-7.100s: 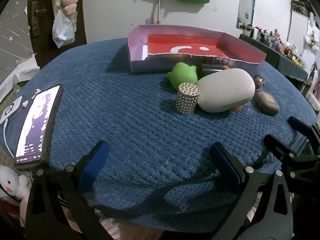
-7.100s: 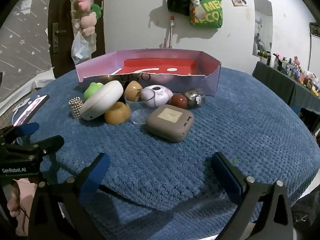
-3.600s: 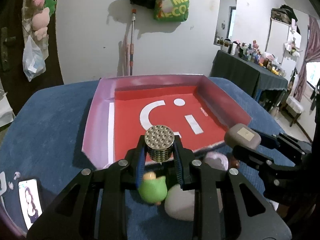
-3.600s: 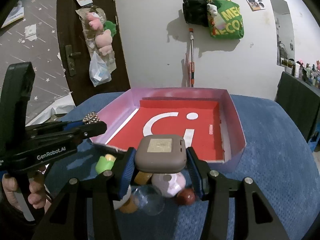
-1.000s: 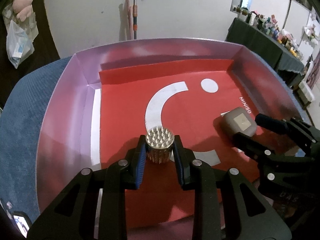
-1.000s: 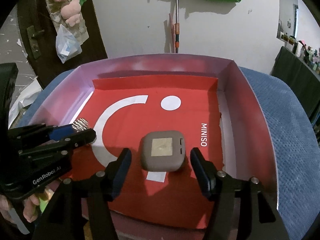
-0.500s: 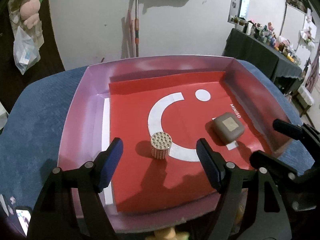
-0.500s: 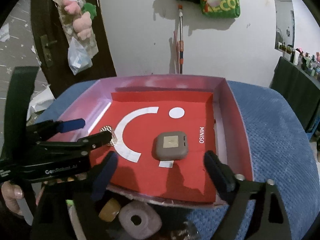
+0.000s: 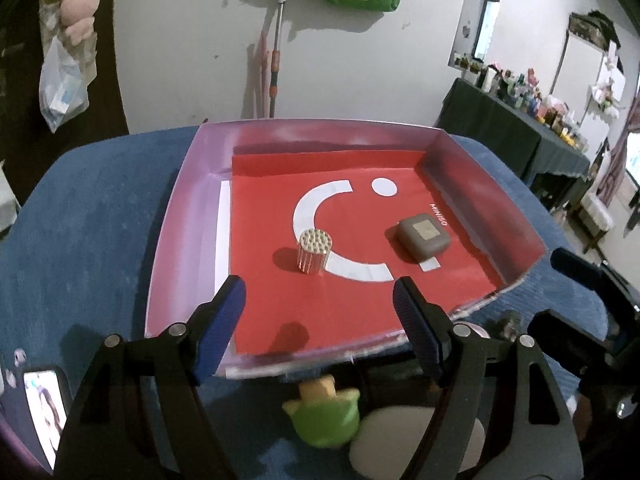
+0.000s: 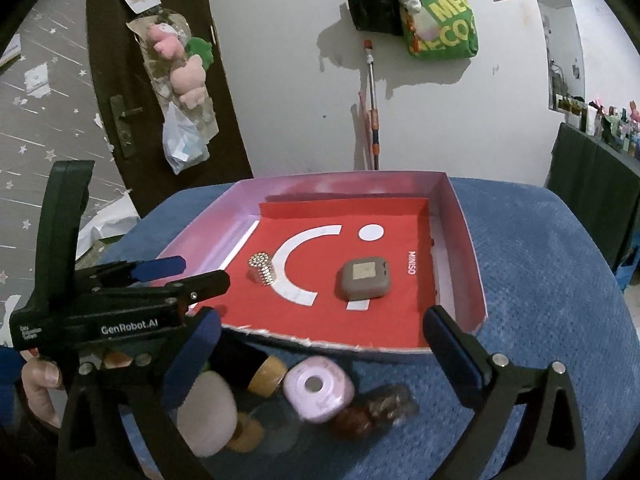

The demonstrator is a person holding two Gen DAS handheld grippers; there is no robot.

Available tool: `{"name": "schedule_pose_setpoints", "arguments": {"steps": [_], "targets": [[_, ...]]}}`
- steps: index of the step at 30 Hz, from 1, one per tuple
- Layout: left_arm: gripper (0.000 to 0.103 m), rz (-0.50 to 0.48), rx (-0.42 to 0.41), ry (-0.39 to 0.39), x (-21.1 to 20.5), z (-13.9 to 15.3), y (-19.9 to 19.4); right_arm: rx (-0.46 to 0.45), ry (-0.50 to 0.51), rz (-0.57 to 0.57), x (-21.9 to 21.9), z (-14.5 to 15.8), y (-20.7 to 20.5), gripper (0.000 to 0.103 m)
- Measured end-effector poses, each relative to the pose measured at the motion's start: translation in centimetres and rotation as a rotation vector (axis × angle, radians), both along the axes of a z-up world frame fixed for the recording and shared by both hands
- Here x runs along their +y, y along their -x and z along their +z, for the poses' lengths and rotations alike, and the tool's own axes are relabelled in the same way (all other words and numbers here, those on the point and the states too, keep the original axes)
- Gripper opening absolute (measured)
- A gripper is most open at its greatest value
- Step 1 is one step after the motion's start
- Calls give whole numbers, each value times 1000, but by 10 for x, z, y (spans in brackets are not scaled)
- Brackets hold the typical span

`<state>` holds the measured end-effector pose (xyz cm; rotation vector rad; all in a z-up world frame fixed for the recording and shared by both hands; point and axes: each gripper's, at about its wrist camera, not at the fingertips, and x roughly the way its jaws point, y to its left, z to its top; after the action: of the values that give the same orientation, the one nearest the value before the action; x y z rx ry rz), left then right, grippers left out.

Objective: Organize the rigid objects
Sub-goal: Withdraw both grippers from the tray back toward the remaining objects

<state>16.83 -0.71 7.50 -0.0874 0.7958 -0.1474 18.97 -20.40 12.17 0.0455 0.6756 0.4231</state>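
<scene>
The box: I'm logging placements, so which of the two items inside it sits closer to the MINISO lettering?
The brown square case, lying right beside the lettering near the box's right wall. The studded metal cylinder stands upright farther left, on the white arc.

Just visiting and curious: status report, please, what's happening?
Left claw open, right claw open, both empty. Silver cylinder and brown case sit in box. Nothing in the way.
</scene>
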Motion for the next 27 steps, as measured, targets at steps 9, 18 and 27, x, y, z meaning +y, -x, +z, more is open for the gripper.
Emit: {"name": "schedule_pose_setpoints", "arguments": {"steps": [9, 18, 27], "targets": [[76, 22, -6, -1, 3, -3, 31, -29, -1, -7, -3, -2, 31, 103], [94, 19, -15, -11, 1, -14, 57, -20, 9, -12, -2, -13, 48, 103], [99, 27, -10, -14, 6, -25, 78, -14, 17, -27, -4, -28, 63, 103]]}}
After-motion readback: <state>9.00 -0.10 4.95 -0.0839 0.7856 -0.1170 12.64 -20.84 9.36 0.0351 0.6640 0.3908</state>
